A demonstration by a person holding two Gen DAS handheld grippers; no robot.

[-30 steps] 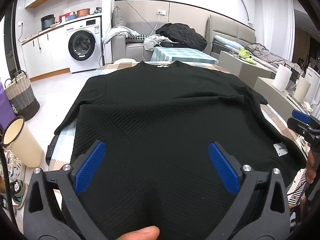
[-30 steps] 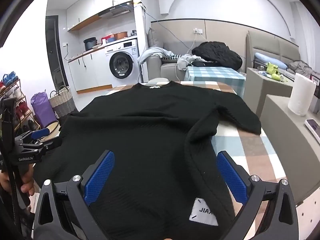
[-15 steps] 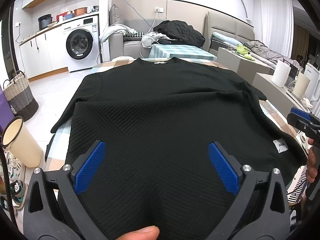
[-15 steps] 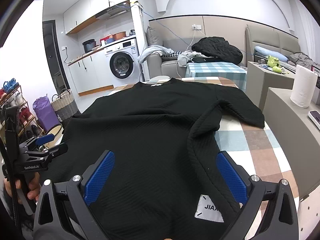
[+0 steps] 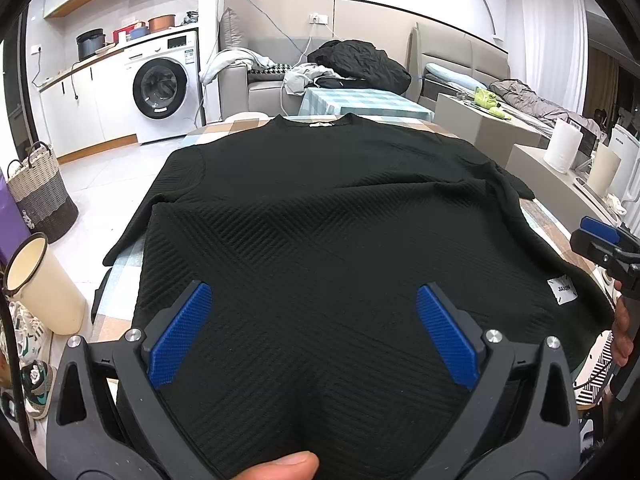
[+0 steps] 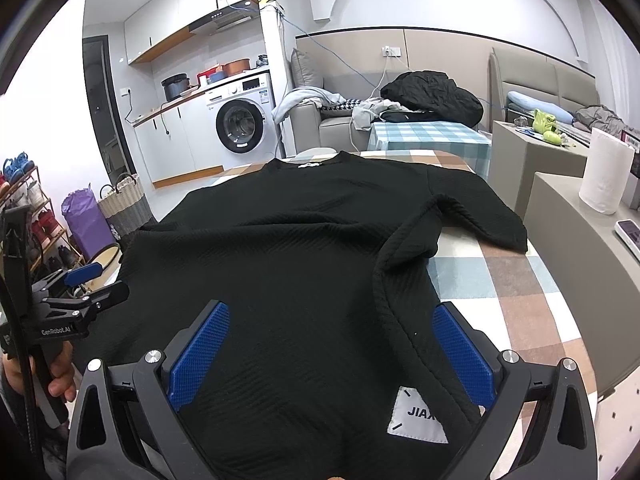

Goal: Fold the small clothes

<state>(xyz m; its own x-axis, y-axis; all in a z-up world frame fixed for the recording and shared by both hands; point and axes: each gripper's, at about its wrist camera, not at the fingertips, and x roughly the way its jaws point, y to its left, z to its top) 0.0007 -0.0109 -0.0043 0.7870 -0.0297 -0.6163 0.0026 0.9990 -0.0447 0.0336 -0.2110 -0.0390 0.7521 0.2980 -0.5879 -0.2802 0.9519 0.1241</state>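
A black sweater (image 5: 320,216) with a ribbed zigzag texture lies spread on a table (image 6: 516,280) covered by a checked cloth, its collar at the far end and its hem at the near end. Its sleeve on the right side (image 6: 472,216) is bent across the cloth, and the side edge there is lifted into a curved ridge. A white label (image 6: 418,416) with the letters "JIAX" is sewn near the hem on that side.

The left gripper (image 5: 316,336) is above the hem part of the sweater; its jaws are wide apart, with the fabric seen between the blue pads (image 5: 180,332), and they hold nothing. A fingertip (image 5: 280,466) appears at the bottom edge of this view. The right gripper (image 6: 330,356) is above the hem corner near the label, also with jaws spread wide and nothing gripped; the raised side edge passes just beside its right pad (image 6: 464,356). Whether the pads touch the fabric, I cannot tell.

Beyond the table stand a washing machine (image 6: 240,120), a grey sofa (image 6: 320,120) with a dark garment heap (image 6: 432,96), and a paper towel roll (image 6: 606,170) on the right.
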